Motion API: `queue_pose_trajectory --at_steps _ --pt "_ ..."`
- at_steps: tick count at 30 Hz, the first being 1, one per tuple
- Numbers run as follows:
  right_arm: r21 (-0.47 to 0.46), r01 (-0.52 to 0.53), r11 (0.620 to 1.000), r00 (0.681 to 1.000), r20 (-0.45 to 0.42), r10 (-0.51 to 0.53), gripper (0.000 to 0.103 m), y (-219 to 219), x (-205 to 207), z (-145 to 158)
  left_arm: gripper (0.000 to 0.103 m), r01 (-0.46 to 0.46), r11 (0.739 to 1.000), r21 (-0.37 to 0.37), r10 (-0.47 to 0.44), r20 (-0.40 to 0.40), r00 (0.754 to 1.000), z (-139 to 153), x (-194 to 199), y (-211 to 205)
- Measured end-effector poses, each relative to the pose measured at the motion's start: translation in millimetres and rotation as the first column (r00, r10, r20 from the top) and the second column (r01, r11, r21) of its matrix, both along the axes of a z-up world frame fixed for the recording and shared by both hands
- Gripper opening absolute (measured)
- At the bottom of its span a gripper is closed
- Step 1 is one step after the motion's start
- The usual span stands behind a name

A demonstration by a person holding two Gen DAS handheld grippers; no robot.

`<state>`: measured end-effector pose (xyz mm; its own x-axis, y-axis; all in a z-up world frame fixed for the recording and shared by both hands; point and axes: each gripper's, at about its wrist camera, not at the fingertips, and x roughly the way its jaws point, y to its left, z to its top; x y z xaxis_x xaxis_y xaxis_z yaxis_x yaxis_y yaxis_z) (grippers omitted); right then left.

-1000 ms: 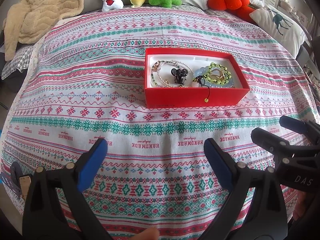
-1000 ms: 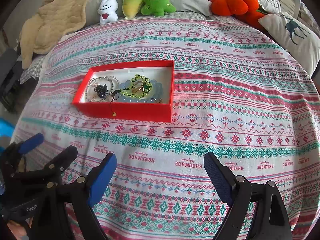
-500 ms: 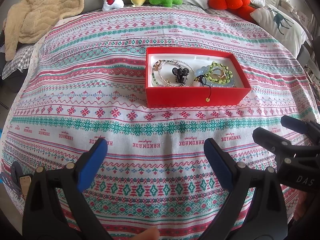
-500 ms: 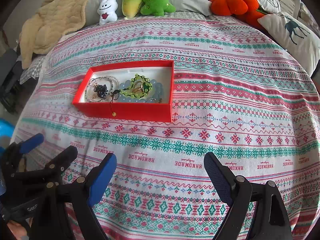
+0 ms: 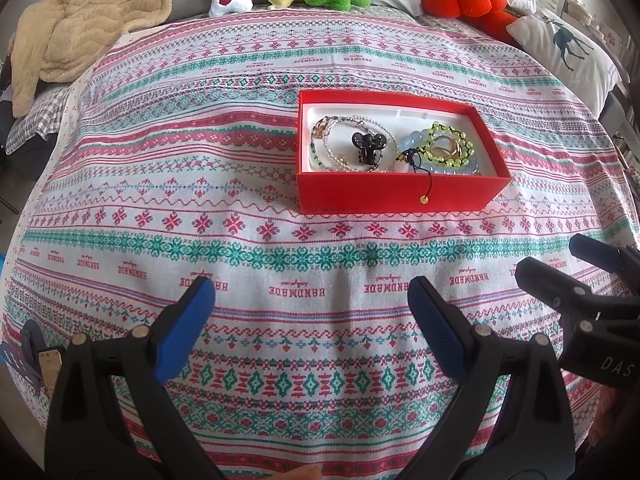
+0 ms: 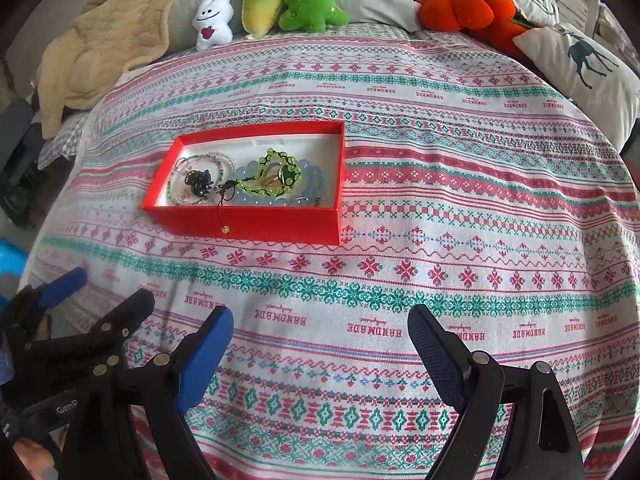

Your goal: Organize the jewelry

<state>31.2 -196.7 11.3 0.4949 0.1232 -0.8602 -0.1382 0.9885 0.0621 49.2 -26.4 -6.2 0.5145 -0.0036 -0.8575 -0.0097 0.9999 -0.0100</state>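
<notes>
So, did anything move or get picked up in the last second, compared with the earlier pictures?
Nothing visibly changed. The left gripper and the right gripper hang open and empty over the patterned red and green bedspread, as before. The red rectangular cardboard box lies in the same place, with the tangled bead bracelets and the small black claw clip inside it untouched.

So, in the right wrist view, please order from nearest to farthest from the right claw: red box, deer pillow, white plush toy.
1. Red box, ahead and left of the right claw.
2. Deer pillow, far right.
3. White plush toy, far left, at the back.
</notes>
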Motion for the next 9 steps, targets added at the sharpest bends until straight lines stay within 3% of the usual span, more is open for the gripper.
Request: queue_pose_trajectory --at_steps 6,9 --pt "-0.003 0.014 1.0 1.0 0.0 -0.014 0.09 -5.6 1.9 -2.7 0.097 -0.012 1.0 0.005 0.012 0.003 1.0 -4.9 5.4 1.3" --pt "0.007 0.032 0.999 0.999 -0.009 -0.032 0.09 -9.2 6.8 -12.2 0.097 -0.02 0.999 -0.038 0.02 0.017 1.0 -14.2 11.0 3.8"
